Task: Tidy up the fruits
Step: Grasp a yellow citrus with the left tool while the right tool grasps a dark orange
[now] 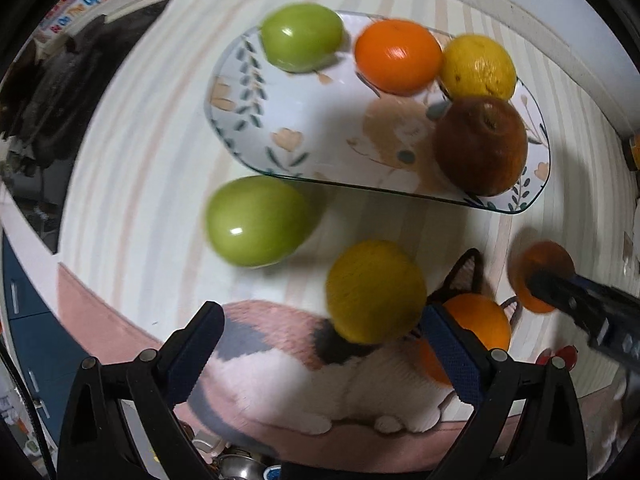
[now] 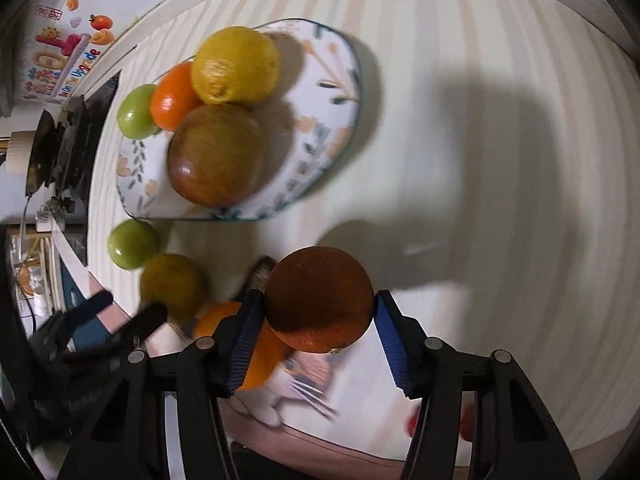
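The right gripper (image 2: 318, 316) grasps a dark orange (image 2: 319, 299) between both pads, below the plate (image 2: 320, 128). The left gripper (image 1: 320, 344) hangs released over a yellow lemon (image 1: 375, 291), beside a green apple (image 1: 256, 222). 4 fruits fill the plate.

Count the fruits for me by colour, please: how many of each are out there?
Green: 2
Yellow: 2
Bright orange: 2
Brownish dark: 2
Total: 8 fruits, 4 on the plate.
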A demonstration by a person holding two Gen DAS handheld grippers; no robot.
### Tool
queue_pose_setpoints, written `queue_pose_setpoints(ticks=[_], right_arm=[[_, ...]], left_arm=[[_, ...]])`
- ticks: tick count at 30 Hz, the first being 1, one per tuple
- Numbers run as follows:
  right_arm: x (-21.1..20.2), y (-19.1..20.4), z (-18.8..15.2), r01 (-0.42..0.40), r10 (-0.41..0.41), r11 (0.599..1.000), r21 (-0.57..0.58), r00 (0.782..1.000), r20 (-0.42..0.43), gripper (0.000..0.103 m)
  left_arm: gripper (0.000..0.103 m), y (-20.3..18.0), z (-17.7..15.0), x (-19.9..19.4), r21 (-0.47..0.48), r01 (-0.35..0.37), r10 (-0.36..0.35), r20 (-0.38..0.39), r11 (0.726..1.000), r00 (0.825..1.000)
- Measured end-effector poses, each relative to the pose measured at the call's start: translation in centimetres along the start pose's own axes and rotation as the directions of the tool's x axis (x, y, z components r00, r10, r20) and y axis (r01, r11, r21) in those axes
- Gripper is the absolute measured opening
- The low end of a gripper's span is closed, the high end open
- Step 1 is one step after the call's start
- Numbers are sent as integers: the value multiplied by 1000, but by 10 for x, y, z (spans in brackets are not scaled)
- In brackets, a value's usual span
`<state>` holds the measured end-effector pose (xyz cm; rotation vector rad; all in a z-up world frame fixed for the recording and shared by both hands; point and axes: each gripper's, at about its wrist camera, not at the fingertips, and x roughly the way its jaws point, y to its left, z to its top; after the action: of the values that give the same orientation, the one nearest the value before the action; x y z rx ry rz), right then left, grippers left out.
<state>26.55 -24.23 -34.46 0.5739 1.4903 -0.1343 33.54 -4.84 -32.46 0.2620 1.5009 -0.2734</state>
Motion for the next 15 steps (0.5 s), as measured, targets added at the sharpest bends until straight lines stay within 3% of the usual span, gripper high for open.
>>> queue_pose_setpoints(ticks=[3, 7, 15], right_arm=[[1, -9, -3, 1, -1, 1000, 14, 1000, -1, 59], [0, -9, -4, 10, -10, 1000, 14, 1000, 2, 59], [1, -11, 1, -7, 8, 999, 33, 1000, -13, 60]], left_arm=[[95, -4, 5, 9, -1, 36, -36, -9, 999, 999], [59, -13, 7, 18, 13, 88, -87, -23, 996, 996], [56, -20, 1, 19, 11, 86, -86, 12, 996, 996]])
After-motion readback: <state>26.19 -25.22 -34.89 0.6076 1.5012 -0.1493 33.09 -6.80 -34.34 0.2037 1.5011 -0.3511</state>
